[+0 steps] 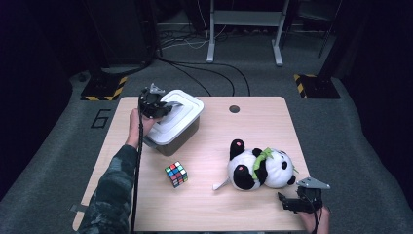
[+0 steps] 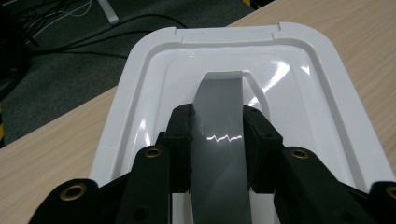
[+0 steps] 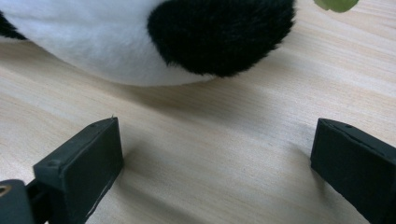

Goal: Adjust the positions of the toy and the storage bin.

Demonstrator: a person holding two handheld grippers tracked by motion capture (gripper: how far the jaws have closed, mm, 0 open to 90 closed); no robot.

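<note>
High view showed "6" (image 1: pixel 100 118) at left; left gripper (image 2: pixel 218 128) clamped the lid handle (image 2: pixel 219 102); right gripper (image 3: pixel 215 154) stood wide, empty.

I see the lidded box (image 1: pixel 175 124) at the table's (image 1: pixel 253 204) far left, my left gripper (image 1: pixel 163 108) on its lid handle (image 2: pixel 219 140). The cube (image 1: pixel 176 174) lies nearer me, in front of the box. The plush panda (image 1: pixel 260 168) lies to the right, with my right gripper (image 1: pixel 291 201) just in front of it at the near right edge.
</note>
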